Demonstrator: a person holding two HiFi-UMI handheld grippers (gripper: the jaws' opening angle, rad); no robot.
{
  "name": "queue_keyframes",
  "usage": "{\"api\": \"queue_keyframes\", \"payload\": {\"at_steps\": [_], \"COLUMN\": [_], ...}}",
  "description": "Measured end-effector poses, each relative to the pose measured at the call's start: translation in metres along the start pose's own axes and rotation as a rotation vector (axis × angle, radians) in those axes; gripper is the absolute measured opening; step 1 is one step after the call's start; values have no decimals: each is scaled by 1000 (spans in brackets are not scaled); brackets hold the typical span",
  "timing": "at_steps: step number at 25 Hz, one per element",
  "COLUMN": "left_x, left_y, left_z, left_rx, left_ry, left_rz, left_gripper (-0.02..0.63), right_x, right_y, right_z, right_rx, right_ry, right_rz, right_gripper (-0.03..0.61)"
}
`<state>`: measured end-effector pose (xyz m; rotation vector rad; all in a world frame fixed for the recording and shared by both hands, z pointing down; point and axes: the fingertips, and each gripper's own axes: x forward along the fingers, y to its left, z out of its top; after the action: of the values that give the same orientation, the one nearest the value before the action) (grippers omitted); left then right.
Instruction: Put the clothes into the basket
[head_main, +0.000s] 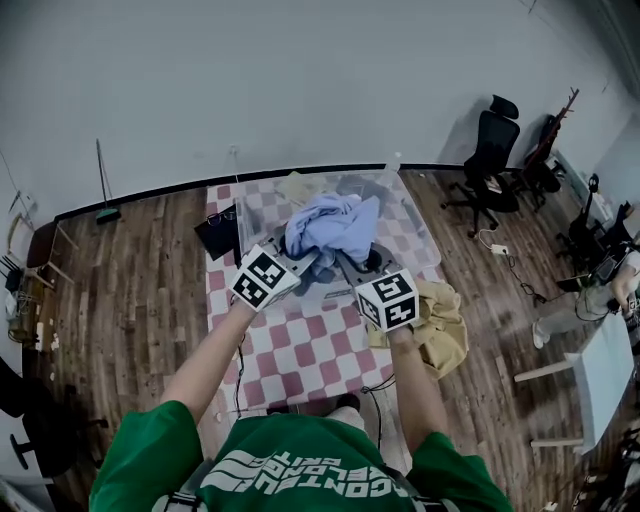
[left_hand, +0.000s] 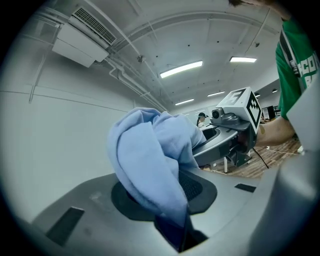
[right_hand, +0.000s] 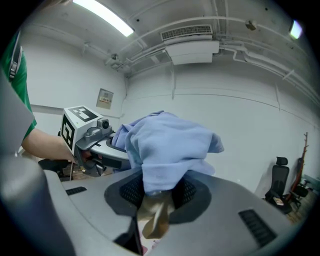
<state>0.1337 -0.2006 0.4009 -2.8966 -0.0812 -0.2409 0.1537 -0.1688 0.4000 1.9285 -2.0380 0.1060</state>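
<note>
Above one basket (head_main: 414, 218), two grippers (head_main: 303, 260) (head_main: 352, 267) clamp one blue garment (head_main: 330, 225).

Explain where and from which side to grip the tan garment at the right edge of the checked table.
Probably a raised fold of the tan garment near the checked table's edge, coming down from above with the right gripper, the nearer one. The cloth lies crumpled in a heap, partly over the edge, so a top fold gives the jaws something to pinch.
</note>
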Motion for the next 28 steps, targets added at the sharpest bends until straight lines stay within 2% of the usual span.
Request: {"api": "queue_keyframes", "payload": {"at_steps": [5, 11, 20, 28], "left_x": [5, 28, 88, 123], "left_y": [23, 38, 61, 75], "left_z": [6, -1, -33, -56], "left_rx": [29, 20, -28, -56], "left_ry": [-15, -4, 54, 100], "left_rz": [-24, -20, -5, 8], "left_gripper": [91, 91, 91, 91], "right_x": [14, 31, 67, 92], "right_y": [-8, -31, -84, -113], "right_z": [14, 7, -28, -52], "right_rx": [7, 27, 62, 80], "right_ry": [-5, 4, 40, 71], "right_rz": [-38, -25, 40, 83], "right_gripper": [106, 106, 106, 106]}}
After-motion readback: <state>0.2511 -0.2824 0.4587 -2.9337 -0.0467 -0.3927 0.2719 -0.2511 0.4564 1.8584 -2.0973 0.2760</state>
